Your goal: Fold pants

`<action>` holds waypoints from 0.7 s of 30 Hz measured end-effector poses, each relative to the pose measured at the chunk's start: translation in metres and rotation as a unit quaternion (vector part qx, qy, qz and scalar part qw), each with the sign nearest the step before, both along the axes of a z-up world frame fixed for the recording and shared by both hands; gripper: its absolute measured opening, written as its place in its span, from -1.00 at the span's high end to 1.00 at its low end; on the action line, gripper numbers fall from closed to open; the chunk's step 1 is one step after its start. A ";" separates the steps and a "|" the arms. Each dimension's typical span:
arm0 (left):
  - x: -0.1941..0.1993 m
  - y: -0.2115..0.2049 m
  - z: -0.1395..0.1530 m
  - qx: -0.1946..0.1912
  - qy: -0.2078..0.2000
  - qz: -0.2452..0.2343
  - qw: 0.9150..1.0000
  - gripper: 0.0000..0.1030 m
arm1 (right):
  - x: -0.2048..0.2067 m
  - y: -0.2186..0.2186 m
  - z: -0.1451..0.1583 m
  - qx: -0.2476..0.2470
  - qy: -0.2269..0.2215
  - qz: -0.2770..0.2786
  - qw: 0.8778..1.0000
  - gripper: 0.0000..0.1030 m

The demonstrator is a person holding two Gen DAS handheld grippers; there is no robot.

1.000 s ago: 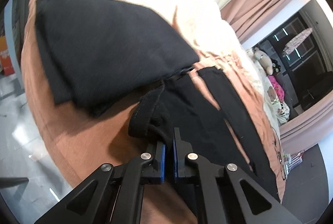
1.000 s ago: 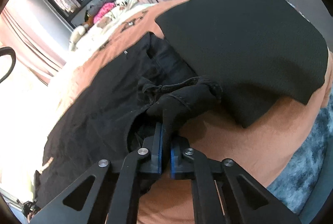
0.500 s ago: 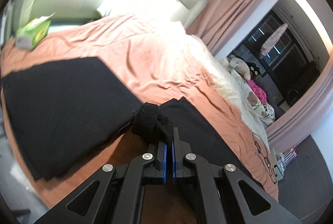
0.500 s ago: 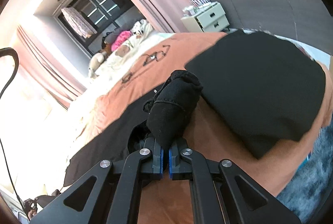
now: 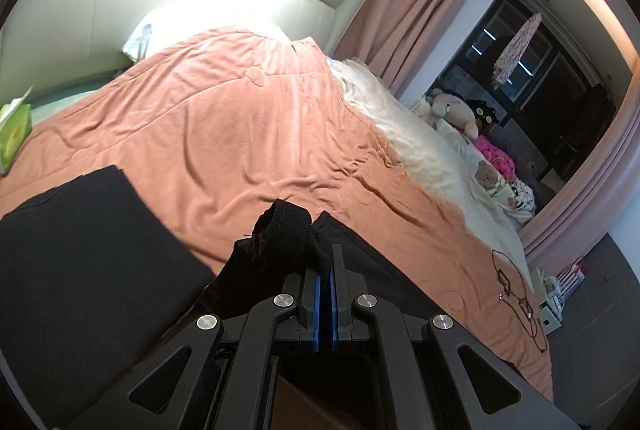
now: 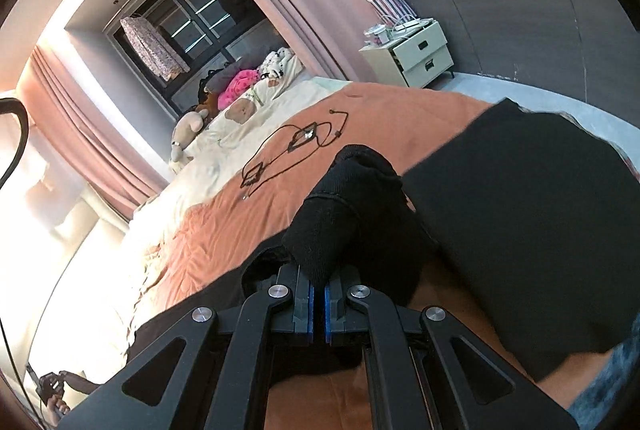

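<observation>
The black pants (image 5: 280, 234) hang from both grippers above an orange bedspread (image 5: 248, 118). My left gripper (image 5: 325, 270) is shut on a bunched edge of the pants, which droop down to its left. My right gripper (image 6: 318, 282) is shut on another bunched edge of the pants (image 6: 340, 218), a thick roll of cloth standing above its jaws. The rest of the pants trails down out of sight below both grippers.
A folded black garment (image 5: 80, 250) lies on the bed at the left of the left wrist view; it also shows in the right wrist view (image 6: 528, 230). A green box (image 5: 14, 130), a black cable (image 6: 292, 150), stuffed toys (image 5: 456, 110) and a white nightstand (image 6: 416, 54) are around.
Both grippers have lifted the pants' edge up off the bed and tilted upward, so the room and far bed now fill the views. Both stayed shut on the cloth.
</observation>
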State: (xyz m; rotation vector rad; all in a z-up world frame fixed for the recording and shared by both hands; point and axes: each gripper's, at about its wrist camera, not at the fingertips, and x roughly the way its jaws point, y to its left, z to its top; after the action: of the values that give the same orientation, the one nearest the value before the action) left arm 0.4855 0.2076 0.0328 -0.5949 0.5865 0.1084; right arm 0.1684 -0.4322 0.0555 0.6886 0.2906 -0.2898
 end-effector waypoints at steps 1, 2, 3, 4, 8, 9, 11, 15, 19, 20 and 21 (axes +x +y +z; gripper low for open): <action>0.010 -0.002 -0.002 0.001 0.004 -0.001 1.000 0.94 | 0.010 -0.002 0.001 0.000 0.001 -0.002 1.000 1.00; 0.018 -0.003 -0.004 0.002 0.007 -0.002 1.000 0.94 | 0.015 -0.001 0.003 -0.001 0.003 -0.003 1.000 1.00; 0.028 -0.006 -0.006 0.004 0.010 -0.004 1.000 0.94 | 0.026 -0.003 0.004 -0.003 0.006 -0.005 1.000 1.00; 0.037 -0.008 -0.008 0.006 0.012 -0.006 1.000 0.94 | 0.033 -0.002 0.006 -0.005 0.008 -0.008 1.000 1.00; 0.069 -0.015 -0.013 0.009 0.021 -0.009 1.000 0.94 | 0.058 0.000 0.014 -0.014 0.014 -0.015 1.000 1.00; 0.079 -0.017 -0.015 0.011 0.024 -0.009 1.000 0.94 | 0.064 0.002 0.015 -0.015 0.017 -0.016 1.000 1.00; 0.098 -0.022 -0.020 0.018 0.033 -0.011 0.999 0.94 | 0.082 0.004 0.017 -0.021 0.027 -0.022 0.999 1.00; 0.133 -0.032 -0.032 0.031 0.048 -0.015 0.998 0.94 | 0.120 0.006 0.020 -0.028 0.045 -0.030 0.998 1.00; 0.170 -0.041 -0.049 0.041 0.068 -0.019 0.997 0.94 | 0.153 0.007 0.024 -0.035 0.067 -0.036 0.997 1.00; 0.180 -0.043 -0.056 0.042 0.075 -0.019 0.996 0.94 | 0.161 0.007 0.026 -0.037 0.073 -0.038 0.996 1.00; 0.188 -0.044 -0.061 0.042 0.081 -0.020 0.996 0.94 | 0.173 0.008 0.024 -0.040 0.084 -0.039 0.995 1.00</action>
State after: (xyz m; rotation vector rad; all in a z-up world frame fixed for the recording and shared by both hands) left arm 0.6734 0.1636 -0.0283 -0.4951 0.7473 0.1435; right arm 0.3410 -0.4238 0.0794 0.5983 0.4108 -0.4338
